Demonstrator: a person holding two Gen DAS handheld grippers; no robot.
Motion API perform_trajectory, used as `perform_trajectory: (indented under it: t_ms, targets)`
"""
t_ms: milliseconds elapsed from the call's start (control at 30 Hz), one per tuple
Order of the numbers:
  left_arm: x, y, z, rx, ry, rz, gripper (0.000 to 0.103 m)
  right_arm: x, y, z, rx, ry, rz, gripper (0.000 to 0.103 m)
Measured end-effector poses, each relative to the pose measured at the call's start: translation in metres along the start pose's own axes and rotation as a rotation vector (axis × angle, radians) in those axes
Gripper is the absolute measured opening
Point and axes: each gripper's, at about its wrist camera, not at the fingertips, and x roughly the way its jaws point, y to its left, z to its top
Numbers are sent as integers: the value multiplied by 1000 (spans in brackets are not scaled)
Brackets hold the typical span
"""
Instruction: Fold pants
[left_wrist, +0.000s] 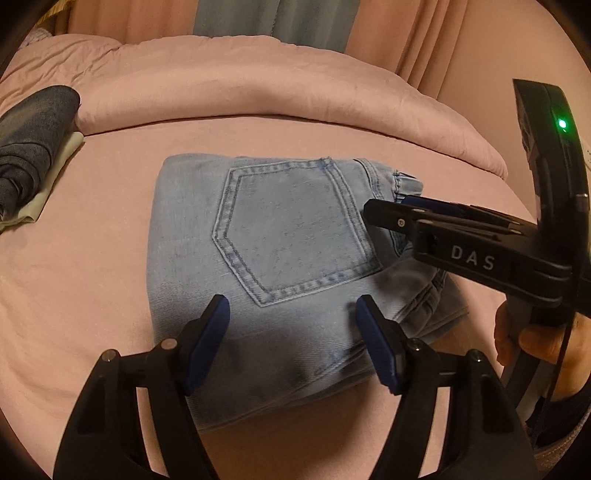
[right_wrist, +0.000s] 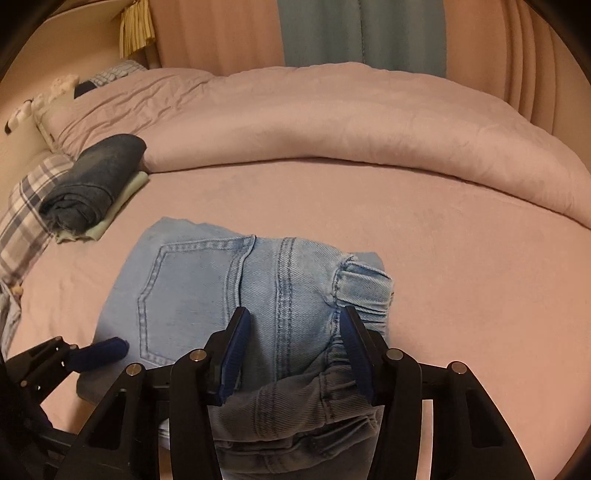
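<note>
The light-blue jeans (left_wrist: 280, 266) lie folded into a compact bundle on the pink bed sheet (left_wrist: 92, 295), back pocket (left_wrist: 291, 229) facing up. The left gripper (left_wrist: 291, 328) hovers over the bundle's near edge, jaws spread apart and empty. The right gripper (right_wrist: 291, 347) sits above the waistband end, jaws also apart, gripping nothing. A folded dark garment (right_wrist: 96, 181) lies beyond the jeans, to the left.

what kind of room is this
Most likely a bedroom: the light blue jeans lie folded on a bed's pink sheet, with a rolled-back pink duvet and curtains behind.
</note>
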Motion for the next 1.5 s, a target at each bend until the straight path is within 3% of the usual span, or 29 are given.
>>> perform_trajectory:
  t_ms: [267,367,533,633,900,1033,1167,1267,1500]
  targets:
    - [-27,5,10,-78,-96,-14,72,-40,-9,-13,58,-45,75,54]
    - [-17,4,21,-76,-78,-9,72,-43,-7,-25,42,-37,60,54]
    - [31,7,25,-71,67,62,71,-28,-5,-35,20,-3,14,54]
    - [32,-2,24,-13,61,97,75,-25,-2,-36,-14,-6,-6,54]
    - [15,3,22,-74,20,61,77,-37,-4,-35,17,-23,6,54]
    - [3,5,10,-76,-9,84,77,-46,-1,-38,25,-37,15,54]
    - [8,3,0,-31,31,109,77,-33,4,-43,-15,-2,-26,55]
    - [12,1,4,-23,44,120,76,-25,4,-43,-20,17,-43,63]
    - [-27,-4,-6,-26,-6,111,76,-47,3,-44,21,20,-25,63]
